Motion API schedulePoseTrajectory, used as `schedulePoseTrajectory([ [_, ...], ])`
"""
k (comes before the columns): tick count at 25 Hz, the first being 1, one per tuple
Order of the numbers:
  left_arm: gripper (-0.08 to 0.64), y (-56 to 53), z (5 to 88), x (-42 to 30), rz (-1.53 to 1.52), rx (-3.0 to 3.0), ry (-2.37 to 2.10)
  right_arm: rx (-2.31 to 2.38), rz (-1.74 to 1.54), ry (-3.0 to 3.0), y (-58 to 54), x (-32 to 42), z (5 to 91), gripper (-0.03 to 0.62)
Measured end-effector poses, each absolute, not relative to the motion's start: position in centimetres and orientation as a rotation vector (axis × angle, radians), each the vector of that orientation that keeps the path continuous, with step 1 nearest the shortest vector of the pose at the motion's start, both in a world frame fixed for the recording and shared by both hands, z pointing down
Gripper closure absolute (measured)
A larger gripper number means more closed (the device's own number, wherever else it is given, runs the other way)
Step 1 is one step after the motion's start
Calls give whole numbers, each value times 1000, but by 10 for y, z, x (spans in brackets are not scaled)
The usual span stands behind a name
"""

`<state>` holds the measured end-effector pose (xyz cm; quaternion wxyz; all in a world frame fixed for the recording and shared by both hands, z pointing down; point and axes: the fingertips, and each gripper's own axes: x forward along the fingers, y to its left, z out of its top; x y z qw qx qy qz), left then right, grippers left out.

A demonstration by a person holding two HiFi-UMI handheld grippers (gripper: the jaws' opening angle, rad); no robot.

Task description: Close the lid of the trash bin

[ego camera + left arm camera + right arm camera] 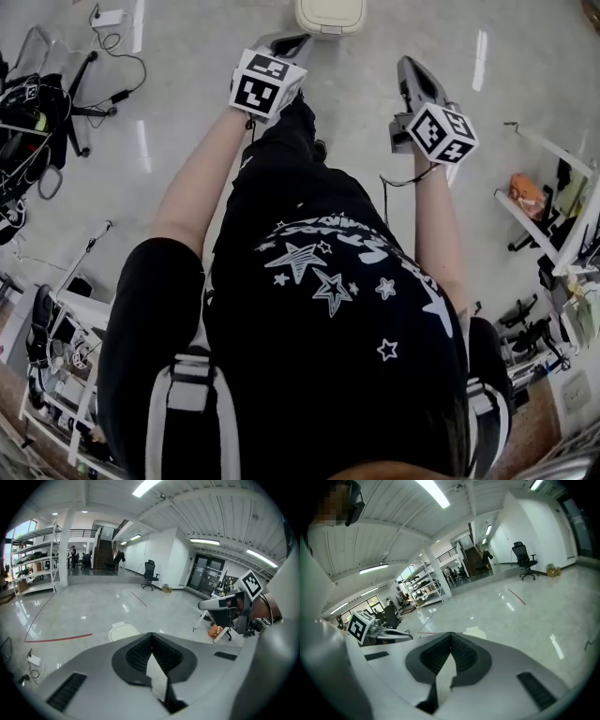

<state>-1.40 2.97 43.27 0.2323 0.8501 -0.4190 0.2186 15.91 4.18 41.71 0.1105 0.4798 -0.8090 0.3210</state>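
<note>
Jaws closed, L+R; trash bin well ahead.

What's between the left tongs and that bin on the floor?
Nothing but bare floor separates the left tongs from the bin, per the left gripper view.

Trash bin on floor ahead; left hand-held gripper before it.

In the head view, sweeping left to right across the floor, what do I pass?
black gear pile → white charger → left hand-held gripper → trash bin → right hand-held gripper → orange item
</note>
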Motion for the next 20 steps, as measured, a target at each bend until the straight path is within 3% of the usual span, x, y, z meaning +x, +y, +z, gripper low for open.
schedulePoseTrajectory([
  [12,549,125,393,41,596,2436,-1210,1304,882,-2427,146,209,400,591],
  [20,549,164,374,39,610,2457,-1247,1252,904,-2466,181,210,404,591],
])
